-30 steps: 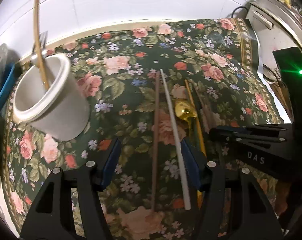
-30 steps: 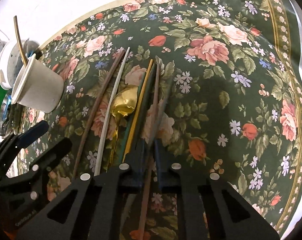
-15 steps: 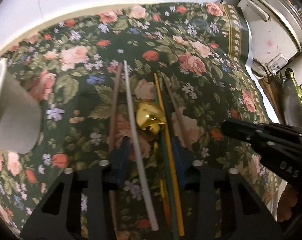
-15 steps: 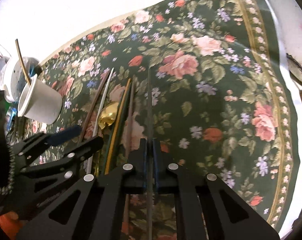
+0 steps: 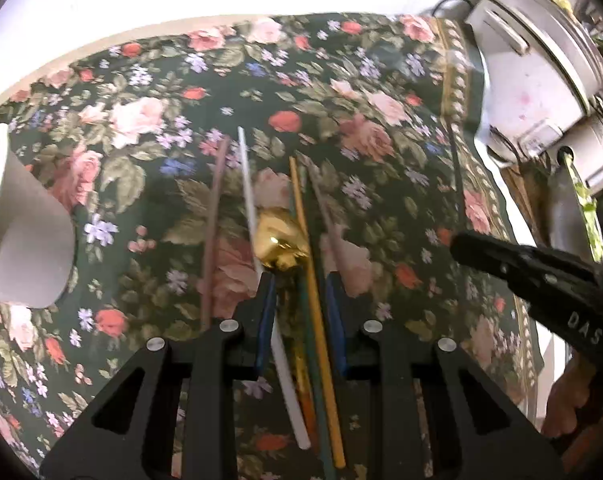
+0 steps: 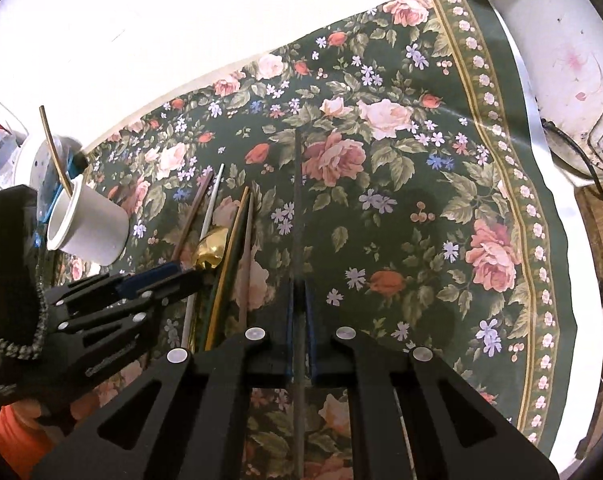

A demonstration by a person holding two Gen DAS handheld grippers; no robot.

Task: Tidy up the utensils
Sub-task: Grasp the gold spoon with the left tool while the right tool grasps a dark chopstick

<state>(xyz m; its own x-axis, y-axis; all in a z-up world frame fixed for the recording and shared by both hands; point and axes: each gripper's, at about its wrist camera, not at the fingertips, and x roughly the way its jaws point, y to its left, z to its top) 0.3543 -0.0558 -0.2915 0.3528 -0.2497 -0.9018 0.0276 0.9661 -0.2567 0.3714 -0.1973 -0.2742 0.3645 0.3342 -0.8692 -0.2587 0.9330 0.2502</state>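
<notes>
My right gripper (image 6: 298, 292) is shut on a dark grey chopstick (image 6: 298, 208) and holds it above the floral cloth, right of the pile. My left gripper (image 5: 300, 292) is open low over the pile, its jaws either side of the gold spoon (image 5: 279, 240), the green chopstick (image 5: 310, 320) and the yellow chopstick (image 5: 315, 288). A white chopstick (image 5: 248, 184) and a brown chopstick (image 5: 212, 224) lie to the left, a pinkish one (image 5: 327, 216) to the right. The white utensil cup (image 6: 91, 226) stands at the left with a gold handle (image 6: 55, 152) in it.
The floral tablecloth (image 6: 421, 200) covers the table. A white rice cooker (image 6: 553, 60) stands at the right edge. A white container and packets (image 6: 17, 152) sit behind the cup. The right gripper shows in the left wrist view (image 5: 541, 276).
The right gripper lifted the dark chopstick out of the pile and moved right. The left gripper slid right from the brown and white chopsticks to the spoon, and its jaws narrowed.
</notes>
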